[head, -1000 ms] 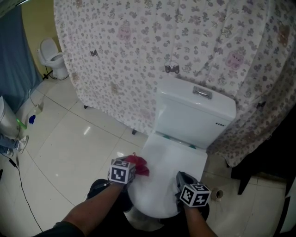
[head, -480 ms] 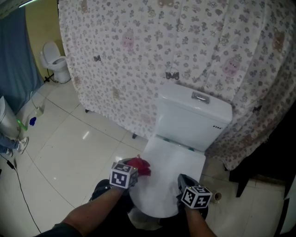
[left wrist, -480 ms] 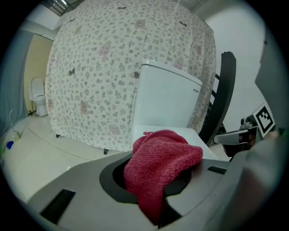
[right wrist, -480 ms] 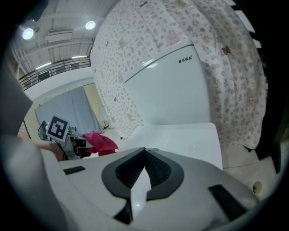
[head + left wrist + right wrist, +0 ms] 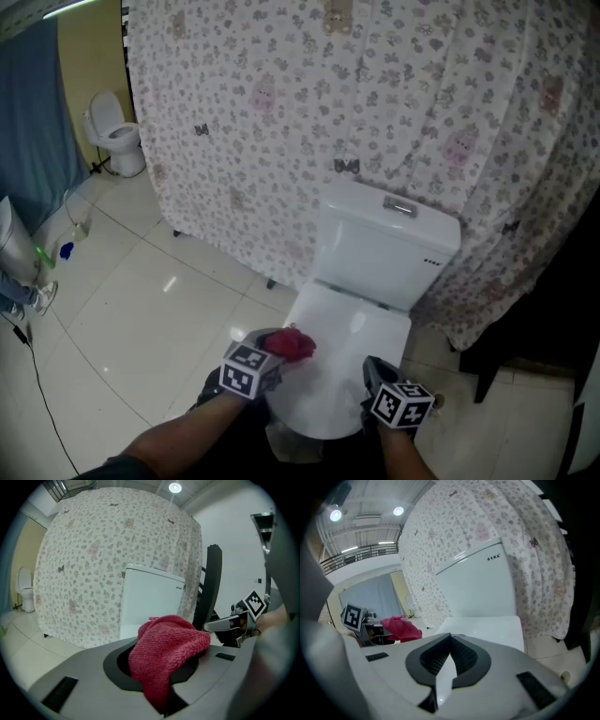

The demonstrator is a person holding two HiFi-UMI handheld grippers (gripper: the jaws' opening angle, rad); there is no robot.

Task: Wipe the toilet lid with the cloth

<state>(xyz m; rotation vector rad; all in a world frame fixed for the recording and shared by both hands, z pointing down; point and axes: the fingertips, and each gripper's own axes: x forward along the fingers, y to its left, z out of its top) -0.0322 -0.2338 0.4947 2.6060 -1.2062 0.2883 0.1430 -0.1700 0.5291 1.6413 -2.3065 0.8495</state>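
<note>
Fingers [image 5: 89, 679] of the left gripper [image 5: 161, 670] clamp a crumpled red terry cloth [image 5: 164, 656]. It bulges up out of the dark pads so that a loose wad faces forward, a hold that looks better suited to rubbing than to carrying. From the head view the cloth sits at the left front edge of the closed white plastic toilet lid [image 5: 347, 342]; whether it touches the lid is hard to judge from this angle. The right gripper [image 5: 449, 644] hangs low by the lid's right front corner, its fingers drawn together with nothing between them, apparently kept clear of the wiping path. The lid is down and bare, so the wipe appears to be at its start, with the whole surface toward the white ceramic cistern [image 5: 389, 246] left to cover. A pale flower-printed curtain [image 5: 309, 103] hangs behind the cistern, and a second white toilet [image 5: 114, 131] stands far off by the left wall. A short row of dark characters [image 5: 492, 556] on the cistern's front corner is too small to read. The only other print is the black-and-white square markers [image 5: 401, 405] on the grippers' cubes.
</note>
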